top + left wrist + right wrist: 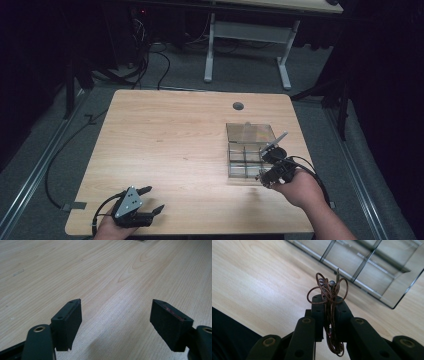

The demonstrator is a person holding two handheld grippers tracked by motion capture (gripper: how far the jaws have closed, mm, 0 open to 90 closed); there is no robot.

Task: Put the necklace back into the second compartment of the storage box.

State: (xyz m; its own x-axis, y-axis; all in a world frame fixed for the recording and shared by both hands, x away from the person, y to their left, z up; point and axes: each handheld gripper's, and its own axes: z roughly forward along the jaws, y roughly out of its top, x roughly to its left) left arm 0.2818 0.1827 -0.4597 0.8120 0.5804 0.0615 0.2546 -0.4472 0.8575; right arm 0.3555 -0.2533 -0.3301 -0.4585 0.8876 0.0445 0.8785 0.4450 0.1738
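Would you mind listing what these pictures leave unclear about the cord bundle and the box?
- Brown cord bundle: its middle is hidden between the right gripper pads.
- Same bundle, high view: too small and dark.
- Clear divided box: cut off by the top edge; contents unclear through glare.

The high view is dim with dark surroundings, while both gripper views are bright, evenly lit and slightly soft.

I see a wooden table (175,145) with a round grommet hole (238,106) near its far edge. Beyond it on grey floor (250,77) stands a white desk frame (247,42). Black cables (150,62) lie far left, one trailing along the table's left side.
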